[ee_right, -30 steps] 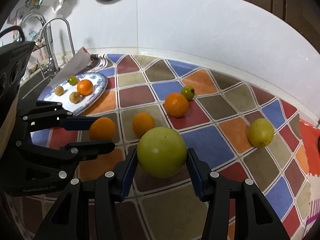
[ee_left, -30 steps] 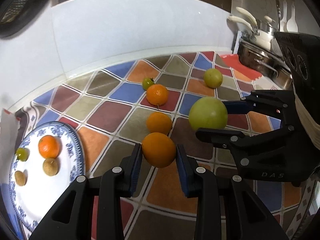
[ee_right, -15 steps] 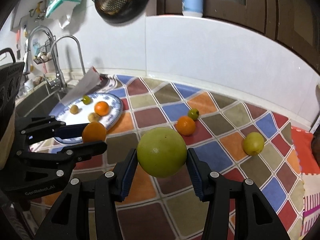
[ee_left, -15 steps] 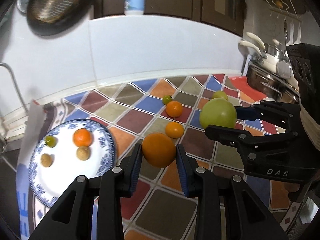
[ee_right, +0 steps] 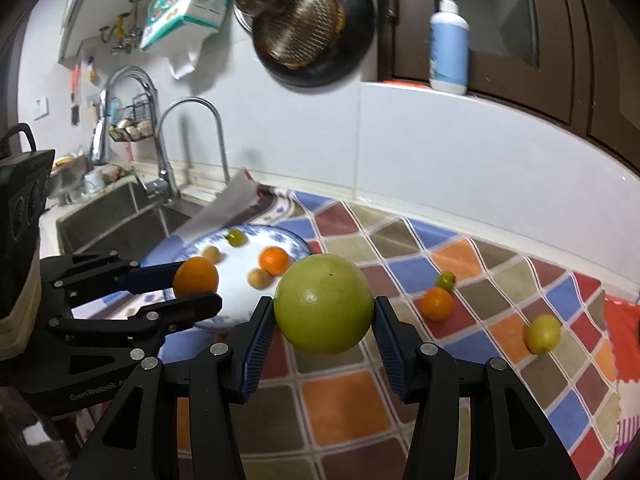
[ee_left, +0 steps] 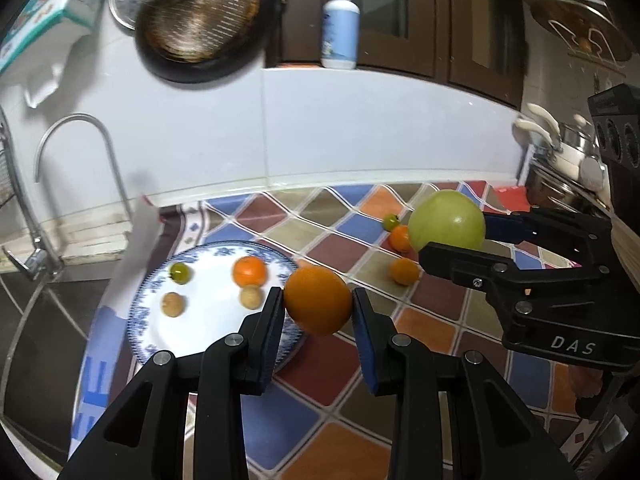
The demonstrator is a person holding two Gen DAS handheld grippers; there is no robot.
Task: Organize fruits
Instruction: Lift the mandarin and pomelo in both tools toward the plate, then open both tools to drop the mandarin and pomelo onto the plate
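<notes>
My left gripper [ee_left: 318,306] is shut on an orange [ee_left: 318,300] and holds it in the air over the right rim of a blue-patterned white plate [ee_left: 140,316]. The plate holds a small orange [ee_left: 249,271], a green fruit [ee_left: 179,272] and two small brown fruits. My right gripper [ee_right: 324,312] is shut on a large green fruit [ee_right: 324,310], raised above the patchwork mat, to the right of the plate [ee_right: 298,242]. On the mat lie two oranges [ee_left: 405,271], a small green fruit [ee_left: 391,222] and a yellow lemon [ee_right: 542,334].
A sink [ee_right: 116,216] with a curved faucet [ee_right: 188,120] lies left of the plate. A dark pan [ee_left: 200,20] hangs on the white wall. A pump bottle [ee_left: 340,32] stands on the ledge. Pots [ee_left: 568,160] sit at the far right.
Both grippers have risen and moved left toward the plate, each still holding its fruit. The sink and faucet have come into view.
</notes>
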